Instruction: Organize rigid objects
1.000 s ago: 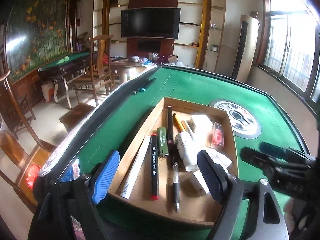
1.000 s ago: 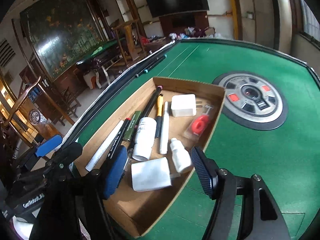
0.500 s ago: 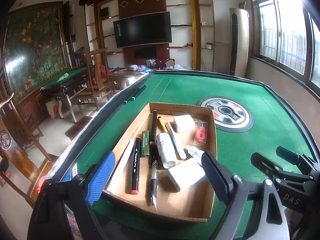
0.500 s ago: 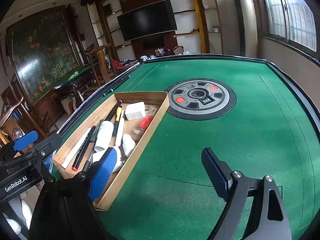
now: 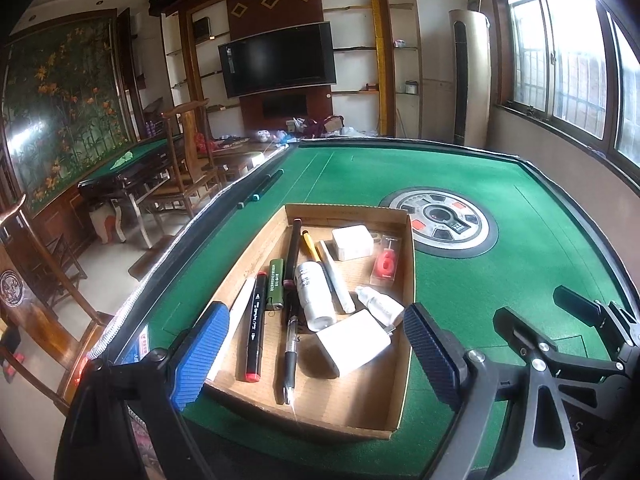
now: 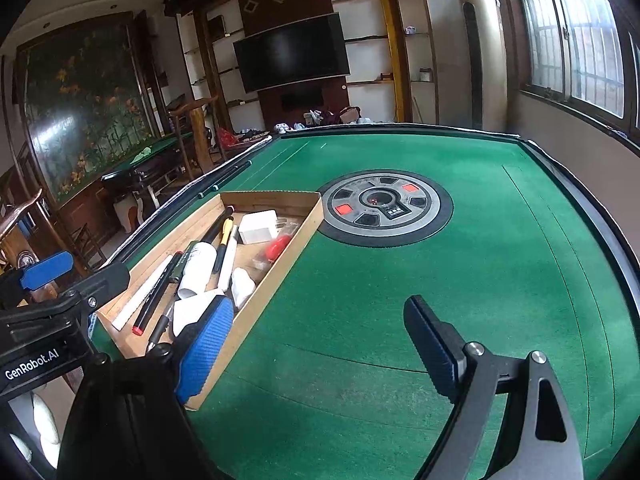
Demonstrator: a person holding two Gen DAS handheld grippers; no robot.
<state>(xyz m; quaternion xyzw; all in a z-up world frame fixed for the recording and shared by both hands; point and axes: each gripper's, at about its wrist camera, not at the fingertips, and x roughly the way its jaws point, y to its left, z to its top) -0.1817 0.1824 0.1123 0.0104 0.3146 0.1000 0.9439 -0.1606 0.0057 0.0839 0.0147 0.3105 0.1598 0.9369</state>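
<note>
Green felt covers the counter (image 5: 352,176), and on it we see a shallow cardboard tray (image 5: 408,280) holding the loose things. Our left tongs (image 5: 316,344) hover over the tray's near end, spread wide and holding nothing. Our right tongs (image 6: 316,344) hang over bare felt to the right of the tray, also spread wide and empty.

Along the tray's left side lie a white stick (image 5: 236,312), a black marker with a red tip (image 5: 255,328) and a green lighter-like piece (image 5: 276,282). A long black pen (image 5: 295,248) runs toward the far wall, with a black ballpoint (image 5: 291,354) at the near end. Toward the middle we find a white cylinder (image 5: 314,296), a yellow pen (image 5: 310,245) and a slim white stick (image 5: 337,282). At the far right sit a white charger block (image 5: 352,242) and a red item in clear packaging (image 5: 386,260); nearer are a small white bottle (image 5: 380,304) and a second white charger (image 5: 352,342).

Right of the tray, a round control panel (image 6: 386,208) is set in the felt. Two teal-tipped pens (image 5: 260,190) lie by the far left rail.
</note>
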